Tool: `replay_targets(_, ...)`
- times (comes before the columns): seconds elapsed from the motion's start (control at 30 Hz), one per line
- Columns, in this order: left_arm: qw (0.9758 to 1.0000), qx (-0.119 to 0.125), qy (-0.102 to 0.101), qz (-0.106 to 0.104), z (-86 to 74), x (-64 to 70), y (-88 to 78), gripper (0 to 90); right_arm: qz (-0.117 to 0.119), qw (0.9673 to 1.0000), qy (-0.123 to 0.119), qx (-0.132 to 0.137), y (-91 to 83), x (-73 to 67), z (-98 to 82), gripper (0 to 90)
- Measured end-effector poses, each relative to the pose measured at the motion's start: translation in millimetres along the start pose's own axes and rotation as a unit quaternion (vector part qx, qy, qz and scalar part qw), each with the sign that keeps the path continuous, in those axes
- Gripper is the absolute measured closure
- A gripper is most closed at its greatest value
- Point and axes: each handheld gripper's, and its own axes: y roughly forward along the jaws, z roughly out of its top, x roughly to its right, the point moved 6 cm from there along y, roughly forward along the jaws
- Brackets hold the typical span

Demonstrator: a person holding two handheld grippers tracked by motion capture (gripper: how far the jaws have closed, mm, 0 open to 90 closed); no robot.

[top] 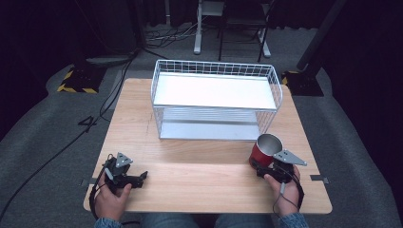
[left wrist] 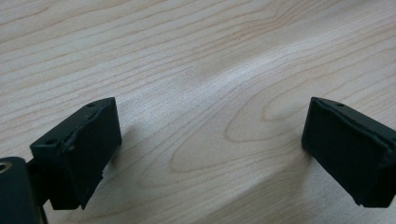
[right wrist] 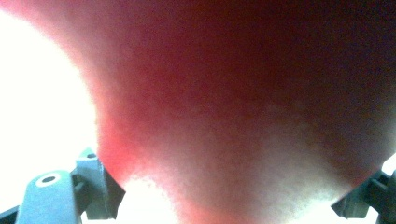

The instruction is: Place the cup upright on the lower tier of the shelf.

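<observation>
The right gripper [top: 266,170] is clamping the red cup [top: 264,150] low on its wall (rigid, light, probably slippery metal). The left gripper [left wrist: 210,149] is resting with jaws apart on the table [top: 199,185].

The red cup [right wrist: 233,107] is so close in the right gripper view that it is just a fuzzy red blur, and the top and right edges cut it off. The right claw [right wrist: 224,205] shows just bits of its jaws beside the cup, so you cannot tell if they touch it. In the high view, the right claw [top: 266,166] hides the cup's near side [top: 262,151]. Both arms are cut off by the bottom edge, below the cup. The left claw [left wrist: 210,154] is cut off too.
</observation>
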Motion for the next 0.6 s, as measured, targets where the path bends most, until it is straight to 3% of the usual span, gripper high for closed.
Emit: replay_targets(0.6,1.0,0.0,0.0,0.0,0.0,0.0,0.0,5.1,0.044,0.9989,-0.018,0.002,13.3,-26.0,36.9,17.0)
